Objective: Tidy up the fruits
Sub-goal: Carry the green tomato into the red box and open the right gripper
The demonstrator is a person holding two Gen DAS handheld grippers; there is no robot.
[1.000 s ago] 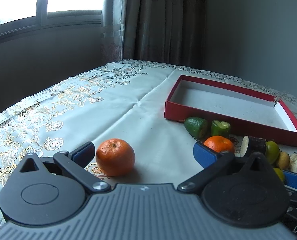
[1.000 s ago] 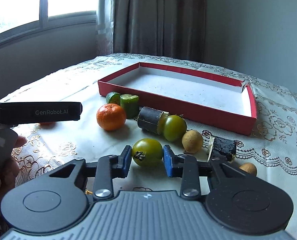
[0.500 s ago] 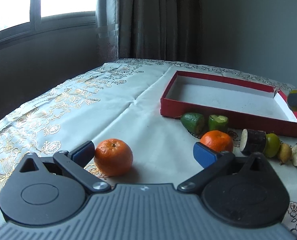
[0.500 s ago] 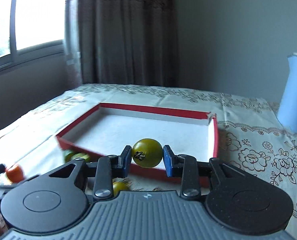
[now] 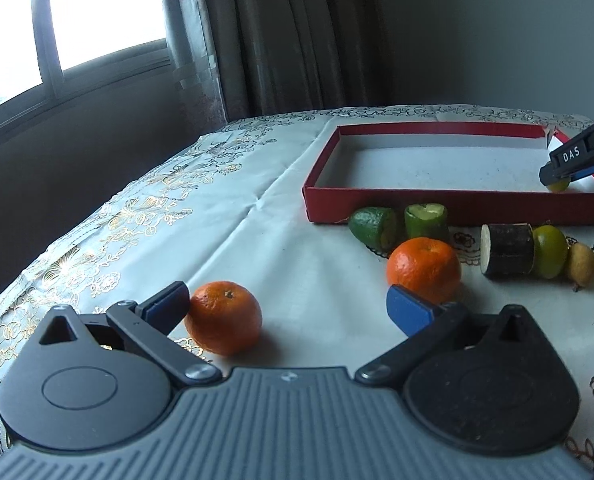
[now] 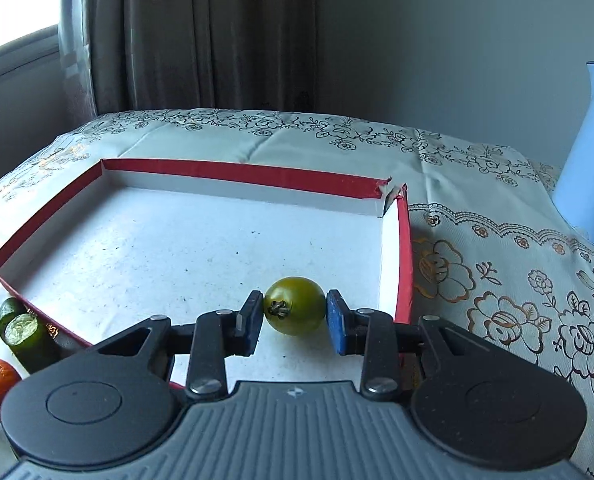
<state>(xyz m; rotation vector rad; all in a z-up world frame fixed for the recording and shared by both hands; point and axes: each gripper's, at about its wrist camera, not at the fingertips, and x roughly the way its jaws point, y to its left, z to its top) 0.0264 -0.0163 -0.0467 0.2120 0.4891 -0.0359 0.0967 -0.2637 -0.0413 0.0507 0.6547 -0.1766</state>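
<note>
- Two hand-held grippers work over a table draped in a floral tablecloth (image 5: 257,208), where a shallow red box (image 6: 225,170) with a white floor waits for fruit.
- Right gripper (image 6: 295,312): its blue pads press either side of a green tomato (image 6: 295,306), held over the box floor near the right wall; whether the fruit touches the floor cannot be told.
- Left gripper (image 5: 289,304): jaws spread wide and gripping nothing, with one tangerine (image 5: 225,318) touching its left pad on the cloth.
- Second tangerine (image 5: 423,266) lies just past the right pad.
- Before the box's front wall lie two cut green pieces (image 5: 397,226), a dark-skinned chunk (image 5: 507,250), a green fruit (image 5: 551,250) and a small tan fruit (image 5: 582,264).
- Pale blue jug (image 6: 593,152) stands at the table's right.
</note>
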